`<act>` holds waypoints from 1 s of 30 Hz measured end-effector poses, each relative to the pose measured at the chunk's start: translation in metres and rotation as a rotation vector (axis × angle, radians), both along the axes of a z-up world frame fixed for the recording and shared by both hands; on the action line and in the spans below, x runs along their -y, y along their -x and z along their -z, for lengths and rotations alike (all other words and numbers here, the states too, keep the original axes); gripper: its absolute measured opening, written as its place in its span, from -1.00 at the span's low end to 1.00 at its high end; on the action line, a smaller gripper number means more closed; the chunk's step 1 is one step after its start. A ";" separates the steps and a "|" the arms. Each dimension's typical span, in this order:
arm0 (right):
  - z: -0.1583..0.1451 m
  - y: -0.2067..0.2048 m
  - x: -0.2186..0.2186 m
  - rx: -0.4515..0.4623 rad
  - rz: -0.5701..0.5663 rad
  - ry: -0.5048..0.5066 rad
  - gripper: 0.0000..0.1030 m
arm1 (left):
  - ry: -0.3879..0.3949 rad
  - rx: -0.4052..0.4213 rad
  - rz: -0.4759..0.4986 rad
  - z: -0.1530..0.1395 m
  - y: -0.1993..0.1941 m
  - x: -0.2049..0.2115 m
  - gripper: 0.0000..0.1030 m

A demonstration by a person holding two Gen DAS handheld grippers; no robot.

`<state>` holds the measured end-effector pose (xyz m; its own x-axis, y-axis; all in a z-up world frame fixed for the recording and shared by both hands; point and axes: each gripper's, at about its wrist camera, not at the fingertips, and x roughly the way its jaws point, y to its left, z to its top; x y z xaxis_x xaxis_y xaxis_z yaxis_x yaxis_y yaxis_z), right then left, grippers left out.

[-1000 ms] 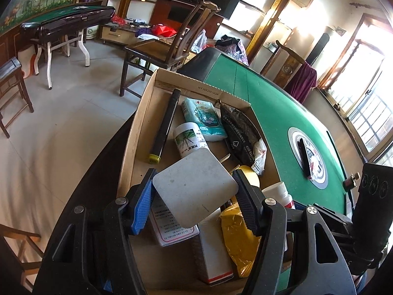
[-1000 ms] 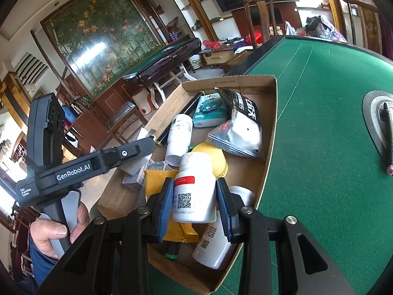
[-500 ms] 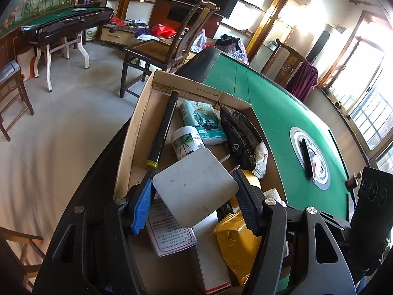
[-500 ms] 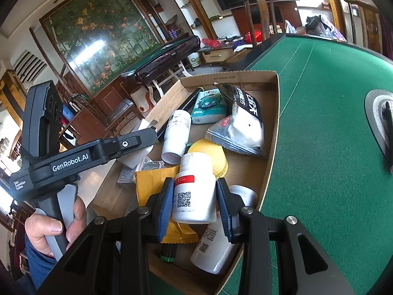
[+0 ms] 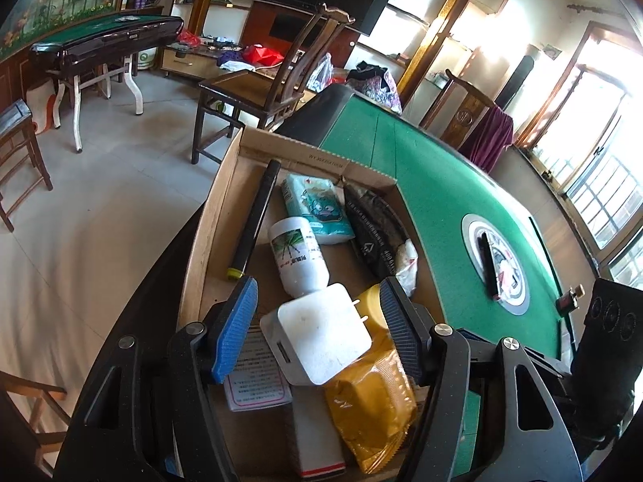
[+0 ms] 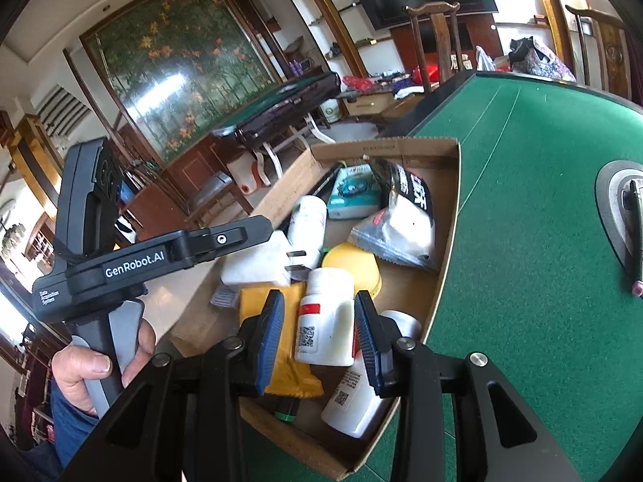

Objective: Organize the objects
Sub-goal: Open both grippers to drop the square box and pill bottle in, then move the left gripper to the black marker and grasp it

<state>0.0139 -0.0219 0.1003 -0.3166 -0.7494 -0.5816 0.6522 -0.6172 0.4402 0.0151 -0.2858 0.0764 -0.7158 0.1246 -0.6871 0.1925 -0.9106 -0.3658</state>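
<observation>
Box (image 5: 209,217) is set at the edge of the green table (image 5: 442,184), packed with loose items.

Left wrist view, left to right:
- Black tube (image 5: 257,217) is laid along the box's left wall.
- Leaflet (image 5: 253,377) is lying flat on the box floor, partly covered by the charger.
- Left gripper (image 5: 317,287) is held over the box with its jaws spread wide. Nothing is clamped.
- White charger (image 5: 321,341) is seen between the fingers with a gap on each side, tilted on the pile, prongs pointed right.
- Green-label bottle (image 5: 299,259) is lying just beyond the charger. Tissue pack (image 5: 317,209) and black pouch (image 5: 373,233) are placed at the far end.
- Yellow pouch (image 5: 369,405) is wedged under the charger's right corner.

Right wrist view, left to right:
- Left hand (image 6: 92,365) is wrapped around the left gripper's handle.
- Right gripper (image 6: 318,297) is held over the near end of the box, jaws partly open.
- Pill bottle (image 6: 325,321) is framed upright between the pads. The yellow pouch is visible through a gap at the left pad, so no clamp is made. Contact at the right pad cannot be told.
- Second white bottle (image 6: 357,393) is lying on its side in the near right corner.
- Pen (image 6: 637,233) is left on the table's centre disc, well apart from the box.
</observation>
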 end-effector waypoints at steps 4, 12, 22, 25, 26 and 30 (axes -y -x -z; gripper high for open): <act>-0.011 0.010 -0.028 0.007 0.046 0.043 -0.30 | 0.026 -0.022 0.019 -0.014 -0.003 -0.012 0.23; -0.013 0.054 -0.131 0.016 0.275 0.013 -0.30 | 0.051 -0.017 0.132 -0.032 0.016 -0.072 0.23; 0.016 0.100 -0.276 0.143 0.622 0.064 -0.29 | 0.034 0.123 0.382 -0.017 0.112 -0.213 0.22; 0.010 0.099 -0.288 0.134 0.653 0.104 -0.29 | 0.010 0.199 0.401 0.001 0.157 -0.247 0.22; 0.009 0.099 -0.292 0.130 0.659 0.107 -0.29 | 0.009 0.222 0.400 0.007 0.171 -0.256 0.22; 0.009 0.101 -0.296 0.153 0.668 0.145 -0.29 | 0.059 0.273 0.384 0.026 0.208 -0.279 0.22</act>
